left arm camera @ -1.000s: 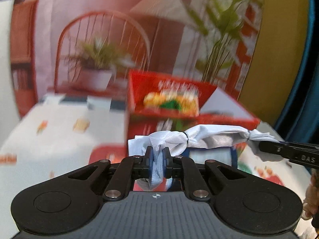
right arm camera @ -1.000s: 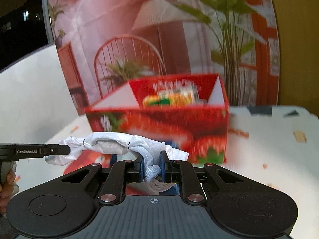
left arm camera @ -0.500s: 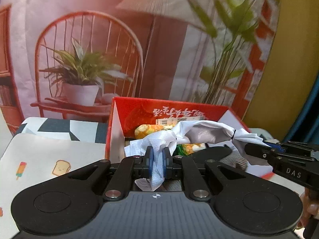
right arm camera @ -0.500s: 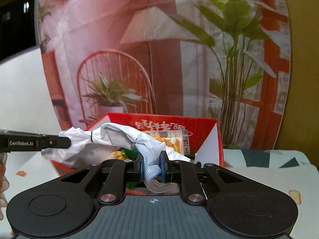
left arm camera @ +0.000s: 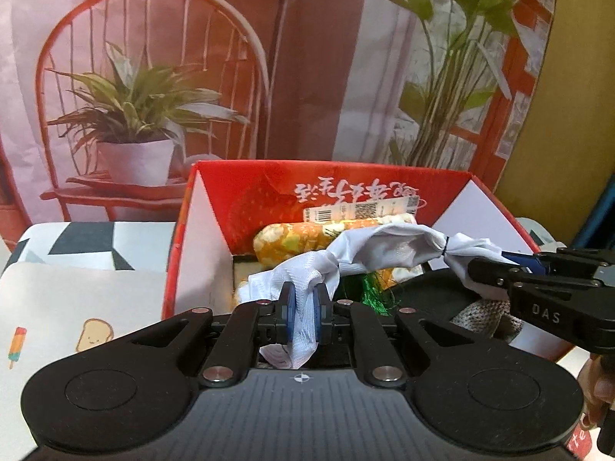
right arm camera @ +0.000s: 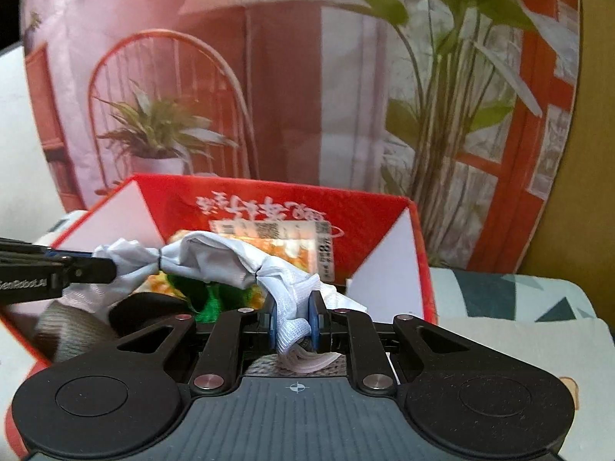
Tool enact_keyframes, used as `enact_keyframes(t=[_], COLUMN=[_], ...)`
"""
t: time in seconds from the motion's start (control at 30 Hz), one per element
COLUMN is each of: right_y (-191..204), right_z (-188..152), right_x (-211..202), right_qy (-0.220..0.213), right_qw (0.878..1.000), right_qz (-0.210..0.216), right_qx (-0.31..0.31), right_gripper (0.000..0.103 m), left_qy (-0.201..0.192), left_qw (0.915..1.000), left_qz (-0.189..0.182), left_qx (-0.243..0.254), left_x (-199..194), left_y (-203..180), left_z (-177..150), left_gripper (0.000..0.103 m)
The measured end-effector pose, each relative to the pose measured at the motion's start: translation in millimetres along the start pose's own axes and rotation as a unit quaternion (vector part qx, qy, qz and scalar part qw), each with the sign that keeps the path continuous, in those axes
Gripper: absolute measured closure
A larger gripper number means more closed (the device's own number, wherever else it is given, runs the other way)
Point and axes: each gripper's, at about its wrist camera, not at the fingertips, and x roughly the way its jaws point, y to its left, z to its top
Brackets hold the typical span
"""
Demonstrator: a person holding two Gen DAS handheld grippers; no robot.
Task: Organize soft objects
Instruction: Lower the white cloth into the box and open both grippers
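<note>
Two hand-held grippers hold a white fabric bundle stretched over an open red box.

A printed backdrop (left arm camera: 269,57) of a chair and potted plants fills the far side behind a patterned tabletop (left arm camera: 77,299). The red cardboard box (left arm camera: 200,238) with a strawberry print stands at the tabletop's far edge, flaps open. Inside lie an orange-and-yellow patterned soft item (left arm camera: 296,240), something green and fuzzy (left arm camera: 371,292), a dark item and a beige knitted piece (left arm camera: 480,317). The white fabric bundle (left arm camera: 388,246), cinched with thin black ties, hangs above these contents. The left gripper (left arm camera: 303,313) is clamped almost closed on one gathered end. The right gripper (right arm camera: 294,324) has the other end between its pads, and its jaws are opening slightly.
</note>
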Motion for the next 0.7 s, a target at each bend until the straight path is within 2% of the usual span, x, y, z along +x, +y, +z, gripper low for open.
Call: enact_keyframes(t=[0.07,0.13,0.17,0.2,0.23,0.3,0.37,0.4,0.47,0.6,0.7], right_y=[-1.7,-4.3,-6.1,-6.6,-7.4,-8.6,-8.4,-8.6,-8.8,-8.0,-5.4], right_z=[-1.7,-4.0,-4.8,-6.6,-8.0,-10.6,-12.7,-13.0,-16.8,-29.0,-45.6], right_x=[0.9,-0.8,-2.8,-5.8,-9.3,-17.8,-27.7,-32.5,-45.3,-69.4,-85.8], right_qy=[0.002,-0.001,-0.006,-0.015,-0.025,-0.043,-0.055,-0.061,-0.084,-0.115,-0.133], right_qw=[1.0,1.0,1.0,1.0,0.999,0.999,0.998,0.997,0.996,0.992,0.989], right_qz=[-0.001,0.002,0.003,0.001,0.002,0.009,0.017,0.021,0.029,0.038,0.044], right_qx=[0.004,0.014,0.019,0.02,0.02,0.024,0.027,0.029,0.033,0.04,0.044], right_gripper=[0.081,0.074,0.07,0.062,0.057,0.038,0.027,0.017,0.004,0.001,0.001], left_qy=[-0.002,-0.004,-0.007,-0.016,-0.023,-0.031,-0.041,-0.05,-0.069,-0.104,-0.12], left_qw=[0.9999,0.9998,0.9997,0.9995,0.9993,0.999,0.9986,0.9981,0.9968,0.9932,0.9917], left_qz=[-0.015,-0.02,-0.021,-0.024,-0.027,-0.028,-0.03,-0.032,-0.035,-0.03,-0.035], left_qx=[-0.003,0.002,0.005,0.007,0.01,0.014,0.014,0.015,0.022,0.042,0.029], left_x=[-0.7,-2.9,-5.2,-9.5,-13.1,-21.7,-31.2,-37.5,-51.5,-79.7,-96.7], left_y=[2.0,1.9,1.5,1.3,1.5,1.9,2.6,2.4,0.6,-5.2,-4.5], left_z=[-0.9,-1.7,-2.5,-3.7,-4.5,-6.3,-8.0,-9.6,-15.1,-34.0,-52.3], left_gripper=[0.089,0.076,0.063,0.054,0.051,0.04,0.03,0.024,0.018,0.017,0.017])
